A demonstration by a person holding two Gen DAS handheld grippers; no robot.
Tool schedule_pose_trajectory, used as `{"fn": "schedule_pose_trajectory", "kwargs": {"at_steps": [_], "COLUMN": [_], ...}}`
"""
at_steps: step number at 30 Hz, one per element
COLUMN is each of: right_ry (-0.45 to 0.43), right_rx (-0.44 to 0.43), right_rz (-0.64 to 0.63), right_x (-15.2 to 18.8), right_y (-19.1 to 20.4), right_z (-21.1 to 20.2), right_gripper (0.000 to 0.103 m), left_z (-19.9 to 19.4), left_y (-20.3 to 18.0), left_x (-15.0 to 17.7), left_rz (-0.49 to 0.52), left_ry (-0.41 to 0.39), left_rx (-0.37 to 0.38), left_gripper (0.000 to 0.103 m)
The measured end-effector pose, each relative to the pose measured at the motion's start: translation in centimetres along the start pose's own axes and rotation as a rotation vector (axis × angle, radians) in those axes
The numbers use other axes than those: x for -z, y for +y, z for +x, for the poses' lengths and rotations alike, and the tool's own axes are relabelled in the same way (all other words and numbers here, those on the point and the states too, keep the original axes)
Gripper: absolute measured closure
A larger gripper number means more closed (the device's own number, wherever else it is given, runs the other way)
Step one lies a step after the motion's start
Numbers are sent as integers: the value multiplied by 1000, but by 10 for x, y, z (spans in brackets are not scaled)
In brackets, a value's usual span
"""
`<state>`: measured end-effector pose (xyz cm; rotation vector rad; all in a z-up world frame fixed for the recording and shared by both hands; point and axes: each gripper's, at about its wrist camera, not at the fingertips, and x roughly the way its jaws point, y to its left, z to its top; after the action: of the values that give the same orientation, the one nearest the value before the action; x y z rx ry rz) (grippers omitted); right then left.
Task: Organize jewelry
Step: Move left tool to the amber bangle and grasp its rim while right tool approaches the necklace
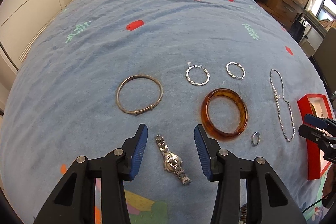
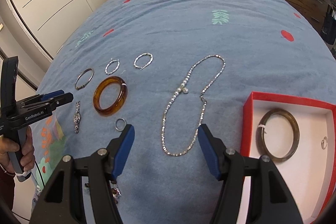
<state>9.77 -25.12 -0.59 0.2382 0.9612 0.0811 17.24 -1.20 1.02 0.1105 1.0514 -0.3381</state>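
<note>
Left wrist view: the left gripper (image 1: 170, 140) is held spread wide above the watch (image 1: 172, 160), presumably to straddle it.

Right wrist view: the right gripper (image 2: 164, 141) is released, framing the necklace (image 2: 189, 106) lying beside the red box (image 2: 247, 119), where a bangle (image 2: 278, 135) is already stored.

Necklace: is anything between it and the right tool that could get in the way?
No, nothing visible. The right tool is open, and the necklace's bottom loop lies right between its fingers on bare blanket. The red box sits off to the right.
</note>
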Motion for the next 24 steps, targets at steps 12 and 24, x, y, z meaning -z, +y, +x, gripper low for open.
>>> {"fn": "schedule_pose_trajectory", "kwargs": {"at_steps": [12, 24], "right_ry": [29, 44], "right_rx": [39, 86], "right_rz": [93, 62], "right_x": [-22, -35], "right_y": [-21, -19], "right_z": [32, 55], "right_gripper": [42, 40], "left_z": [38, 63], "left_y": [-29, -38], "left_x": [-19, -23], "left_rz": [41, 54], "left_ry": [59, 86], "left_rx": [57, 58], "left_gripper": [57, 59]}}
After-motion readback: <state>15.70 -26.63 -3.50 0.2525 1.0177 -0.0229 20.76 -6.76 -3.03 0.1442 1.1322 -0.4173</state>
